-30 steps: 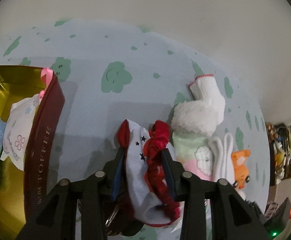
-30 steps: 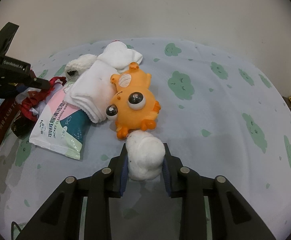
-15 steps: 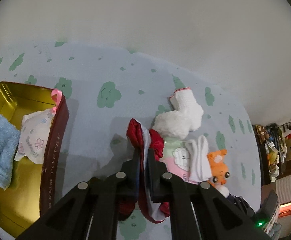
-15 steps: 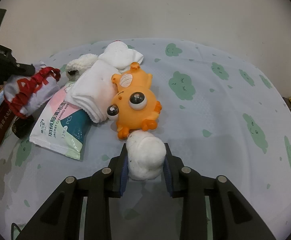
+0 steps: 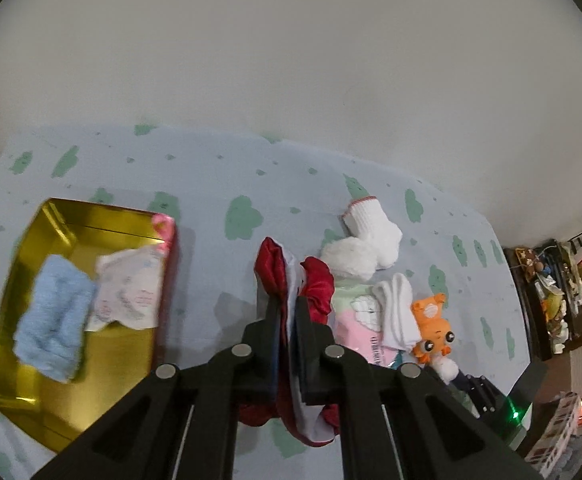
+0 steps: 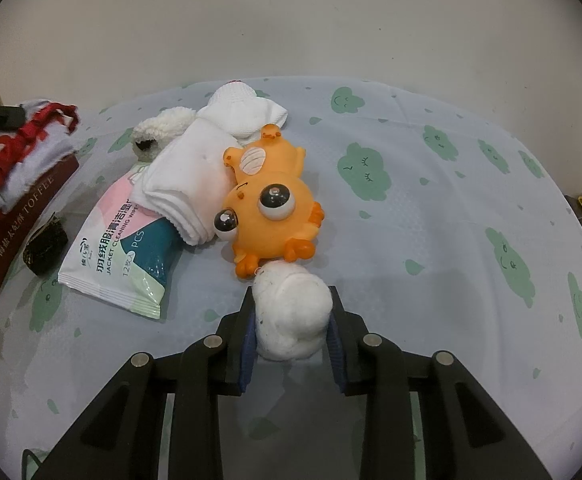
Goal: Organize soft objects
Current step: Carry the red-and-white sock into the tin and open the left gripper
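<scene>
Both tongs (image 5: 287, 320) (image 6: 293, 316) clamped, angled down

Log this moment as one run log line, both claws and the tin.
left claw: shut on red-and-white sock | right claw: shut on white ball | gold tin: open

This looks like a home, probably a bedroom. A pale sheet printed with green smiling clouds (image 6: 365, 172) covers a soft surface against a plain wall (image 5: 291, 60). Socks (image 5: 373, 232), an orange squeeze toy (image 6: 275, 200) and a toffee tin (image 5: 31, 380) lie on it, with cluttered shelves (image 5: 551, 292) beside.
</scene>
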The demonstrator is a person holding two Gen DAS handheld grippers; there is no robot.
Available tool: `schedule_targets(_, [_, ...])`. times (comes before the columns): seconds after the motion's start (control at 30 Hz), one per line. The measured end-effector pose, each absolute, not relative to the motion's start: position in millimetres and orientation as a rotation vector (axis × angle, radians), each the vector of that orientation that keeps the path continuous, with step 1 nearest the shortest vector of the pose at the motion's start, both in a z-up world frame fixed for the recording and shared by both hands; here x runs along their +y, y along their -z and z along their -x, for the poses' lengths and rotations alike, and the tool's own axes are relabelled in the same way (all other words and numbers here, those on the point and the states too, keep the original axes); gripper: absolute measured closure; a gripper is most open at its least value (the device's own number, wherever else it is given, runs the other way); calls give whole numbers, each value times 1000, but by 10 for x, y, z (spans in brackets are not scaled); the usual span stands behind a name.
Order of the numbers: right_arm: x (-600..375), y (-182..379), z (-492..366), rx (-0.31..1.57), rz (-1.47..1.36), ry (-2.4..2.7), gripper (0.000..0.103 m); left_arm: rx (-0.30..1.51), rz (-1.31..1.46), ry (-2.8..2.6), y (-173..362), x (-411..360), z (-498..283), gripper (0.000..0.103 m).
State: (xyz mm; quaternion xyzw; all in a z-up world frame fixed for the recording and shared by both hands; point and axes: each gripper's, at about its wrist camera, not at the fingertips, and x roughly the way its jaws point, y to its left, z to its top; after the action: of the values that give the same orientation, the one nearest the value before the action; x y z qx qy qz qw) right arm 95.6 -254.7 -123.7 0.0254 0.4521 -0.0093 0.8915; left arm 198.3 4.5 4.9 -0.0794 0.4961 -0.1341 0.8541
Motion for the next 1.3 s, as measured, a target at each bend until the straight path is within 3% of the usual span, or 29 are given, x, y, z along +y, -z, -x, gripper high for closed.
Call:
schedule_targets(0.43, [-2542, 1237, -957, 938, -50, 19, 73, 1010, 126, 97, -106, 873, -1902, 97])
schedule_targets(1.1, [-2534, 1227, -960, 938, -46, 19, 73, 1063, 95, -96, 311, 1676, -1889, 97])
schedule_targets(1.3, [-2534, 1226, -960, 938, -45, 19, 73, 1077, 45, -113, 341, 1656, -1911, 84])
